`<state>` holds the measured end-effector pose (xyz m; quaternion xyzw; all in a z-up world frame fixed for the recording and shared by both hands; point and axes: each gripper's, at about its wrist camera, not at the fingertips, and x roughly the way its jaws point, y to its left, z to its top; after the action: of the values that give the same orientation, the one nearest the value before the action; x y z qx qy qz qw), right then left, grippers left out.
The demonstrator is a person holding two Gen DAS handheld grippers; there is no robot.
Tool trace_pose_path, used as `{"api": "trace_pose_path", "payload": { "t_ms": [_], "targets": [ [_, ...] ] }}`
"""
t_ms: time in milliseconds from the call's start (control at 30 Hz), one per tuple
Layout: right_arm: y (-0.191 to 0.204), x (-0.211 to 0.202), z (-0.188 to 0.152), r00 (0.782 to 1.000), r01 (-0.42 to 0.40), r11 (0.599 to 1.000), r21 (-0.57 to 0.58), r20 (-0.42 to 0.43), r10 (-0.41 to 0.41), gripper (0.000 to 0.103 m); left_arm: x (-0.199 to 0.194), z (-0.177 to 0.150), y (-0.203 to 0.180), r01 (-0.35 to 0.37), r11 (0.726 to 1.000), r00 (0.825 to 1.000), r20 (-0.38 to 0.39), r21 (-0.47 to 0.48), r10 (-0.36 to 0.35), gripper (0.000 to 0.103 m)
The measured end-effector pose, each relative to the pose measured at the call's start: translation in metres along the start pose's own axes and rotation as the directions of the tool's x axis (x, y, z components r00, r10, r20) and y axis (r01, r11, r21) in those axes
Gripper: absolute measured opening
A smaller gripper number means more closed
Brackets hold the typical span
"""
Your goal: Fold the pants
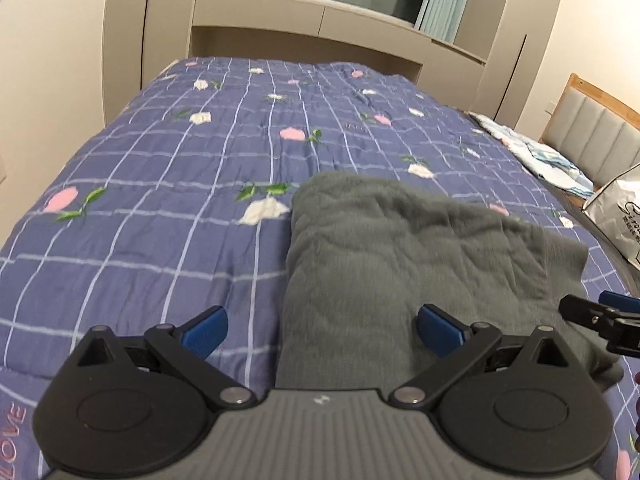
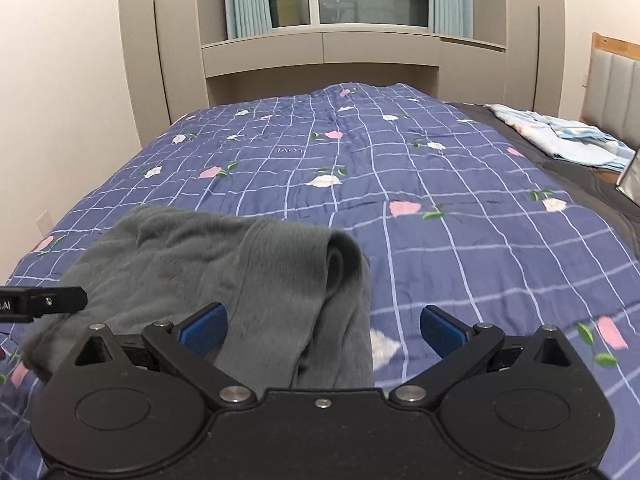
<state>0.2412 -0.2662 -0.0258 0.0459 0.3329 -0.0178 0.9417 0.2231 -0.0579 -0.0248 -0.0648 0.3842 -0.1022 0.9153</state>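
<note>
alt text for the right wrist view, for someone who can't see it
Gray pants lie folded on a blue checked floral quilt, under the open right gripper. The left gripper pokes in at the left edge.

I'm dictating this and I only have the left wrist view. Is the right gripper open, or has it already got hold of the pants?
Observer: It is open. The right gripper has its jaws spread wide and grips nothing.
Operator: What's underneath it?
Observer: The grey pants lie under about half of its opening. The other half is over the quilt.
Operator: Is the pants' edge on that side flat?
Observer: No, it curls up into a loose roll.
</note>
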Motion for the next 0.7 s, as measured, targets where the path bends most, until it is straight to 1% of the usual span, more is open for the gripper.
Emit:
{"api": "trace_pose_path", "payload": {
  "t_ms": [167,400,633,700],
  "targets": [
    [0.004,-0.01,-0.013,1.0,0.007,1.0,-0.012,-0.01,-0.007,0.103,-0.001,-0.011,0.005,0.01,1.0,1.0,-0.028,-0.021,-0.01,0.103],
    [0.002,-0.006,-0.032,1.0,0.011,1.0,0.009,-0.021,-0.011,0.102,0.0,-0.023,0.012,0.023,0.998,0.999,-0.039,-0.055,-0.025,0.103],
    [0.004,-0.005,-0.034,1.0,0.016,1.0,0.003,-0.017,-0.016,0.102,0.0,-0.02,0.009,0.01,0.999,0.999,-0.044,-0.046,-0.012,0.103],
    [0.001,-0.005,-0.032,1.0,0.007,1.0,0.026,-0.028,-0.006,0.103,-0.002,-0.019,0.007,0.004,0.999,0.999,-0.044,-0.043,-0.006,0.103]
  ]
}}
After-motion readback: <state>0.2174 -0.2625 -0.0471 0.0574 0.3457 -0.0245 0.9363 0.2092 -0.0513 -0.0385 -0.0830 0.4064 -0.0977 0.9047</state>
